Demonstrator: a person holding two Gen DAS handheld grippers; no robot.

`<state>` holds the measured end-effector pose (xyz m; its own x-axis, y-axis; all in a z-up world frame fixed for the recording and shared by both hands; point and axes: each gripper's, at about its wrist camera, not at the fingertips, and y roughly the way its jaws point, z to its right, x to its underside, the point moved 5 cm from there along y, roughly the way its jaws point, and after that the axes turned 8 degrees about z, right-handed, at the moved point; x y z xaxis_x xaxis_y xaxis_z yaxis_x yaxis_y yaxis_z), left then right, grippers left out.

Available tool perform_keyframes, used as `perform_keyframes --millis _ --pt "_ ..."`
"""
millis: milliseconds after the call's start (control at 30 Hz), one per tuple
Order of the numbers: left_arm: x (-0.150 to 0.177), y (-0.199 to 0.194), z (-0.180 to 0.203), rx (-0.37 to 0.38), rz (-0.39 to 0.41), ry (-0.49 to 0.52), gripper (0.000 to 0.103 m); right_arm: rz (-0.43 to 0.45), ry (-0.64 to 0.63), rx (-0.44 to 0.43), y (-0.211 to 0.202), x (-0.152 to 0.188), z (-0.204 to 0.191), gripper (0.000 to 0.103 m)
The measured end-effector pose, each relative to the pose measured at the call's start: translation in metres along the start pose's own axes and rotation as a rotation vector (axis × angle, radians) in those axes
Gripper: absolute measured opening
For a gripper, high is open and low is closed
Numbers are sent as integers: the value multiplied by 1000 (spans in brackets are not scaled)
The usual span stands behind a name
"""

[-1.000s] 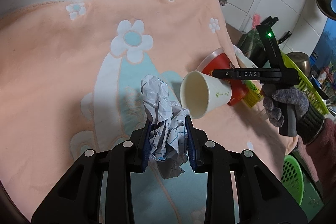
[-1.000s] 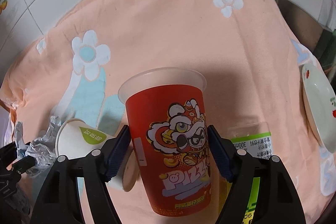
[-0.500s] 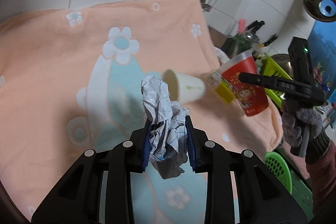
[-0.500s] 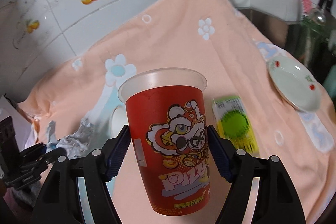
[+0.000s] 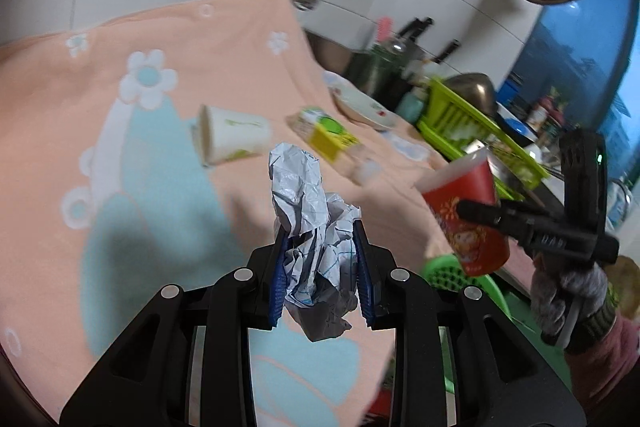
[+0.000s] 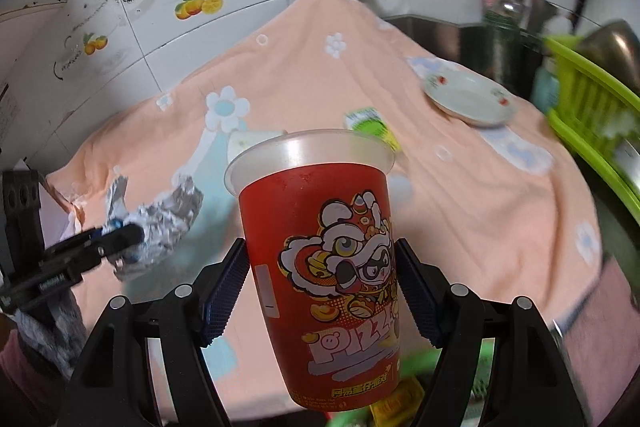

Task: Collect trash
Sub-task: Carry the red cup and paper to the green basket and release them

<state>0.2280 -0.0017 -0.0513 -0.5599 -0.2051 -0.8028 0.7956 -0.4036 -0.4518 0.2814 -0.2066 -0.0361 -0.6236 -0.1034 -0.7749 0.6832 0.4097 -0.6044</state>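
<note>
My left gripper [image 5: 320, 247] is shut on a crumpled ball of white paper [image 5: 308, 211], held above the peach flowered cloth [image 5: 120, 147]. My right gripper [image 6: 320, 267] is shut on a red printed cup [image 6: 328, 267] with a clear rim, upright and lifted near the cloth's front edge. In the left wrist view that red cup [image 5: 468, 219] hangs at the right over a green perforated basket [image 5: 452, 271]. A white paper cup [image 5: 232, 139] lies on its side on the cloth, next to a yellow-green carton [image 5: 328, 133]. The right wrist view shows the paper ball [image 6: 160, 223] at the left.
A white plate [image 6: 468, 97] sits at the cloth's far right corner. A lime-green dish rack [image 6: 592, 111], a metal pot and knives stand to the right. White tiled wall with pipes runs behind. A gloved hand [image 5: 568, 291] holds the right gripper.
Both grippers have pulled back and risen from the cloth with their loads. The red cup has moved right, past the cloth's edge to above the green basket.
</note>
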Motion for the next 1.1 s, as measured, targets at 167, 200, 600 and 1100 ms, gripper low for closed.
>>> perform_keyframes --millis 167,200,600,1100 --pt "18 3 40 63 -26 37 29 -10 57 92 -38 44 32 70" --pt "22 4 49 75 -34 46 29 -13 68 110 -44 53 39 71" --pt "71 31 126 192 -152 125 29 -61 223 255 -85 139 105 72" --pt "109 52 172 249 -240 180 35 5 256 314 -130 174 112 84"
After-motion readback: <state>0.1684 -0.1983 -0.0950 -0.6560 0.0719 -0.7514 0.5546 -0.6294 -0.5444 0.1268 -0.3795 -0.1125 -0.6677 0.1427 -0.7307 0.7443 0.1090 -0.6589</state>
